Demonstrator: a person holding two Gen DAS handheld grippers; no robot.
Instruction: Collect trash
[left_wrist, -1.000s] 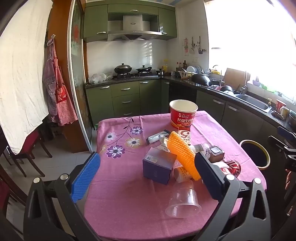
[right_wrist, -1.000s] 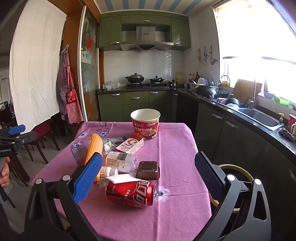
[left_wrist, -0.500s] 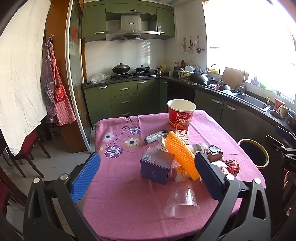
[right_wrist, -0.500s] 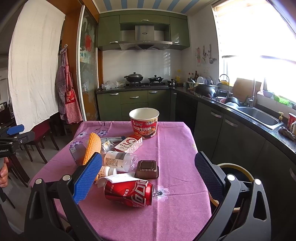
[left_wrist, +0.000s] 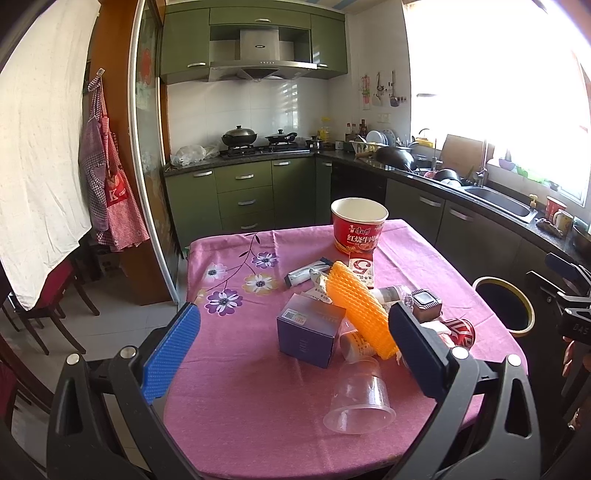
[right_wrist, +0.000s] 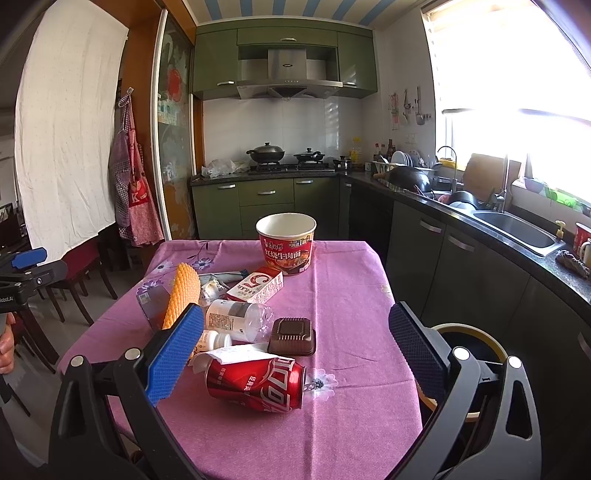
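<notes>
Trash lies on a table with a pink cloth (left_wrist: 236, 369): a red noodle tub (left_wrist: 358, 229), an orange foam net (left_wrist: 360, 310), a purple box (left_wrist: 309, 334), a clear plastic cup (left_wrist: 360, 400) on its side, a red cola can (right_wrist: 258, 382), a brown lidded container (right_wrist: 292, 335), a clear bottle (right_wrist: 236, 319) and a red-and-white carton (right_wrist: 255, 286). My left gripper (left_wrist: 293, 354) stands open above the near table edge, nothing between its fingers. My right gripper (right_wrist: 295, 354) is open too, over the cola can's side of the table. A black bin with a yellow rim (left_wrist: 504, 310) stands beside the table.
Green kitchen cabinets and a stove with pans (left_wrist: 258, 142) line the back wall. A counter with a sink (right_wrist: 517, 225) runs along the right. Chairs (left_wrist: 48, 295) stand at the left by a white sheet. The bin also shows behind my right finger (right_wrist: 469, 343).
Both views have shifted slightly; the table objects sit a little lower and closer to the left gripper's view. Nothing on the table has moved and both grippers stay open.
</notes>
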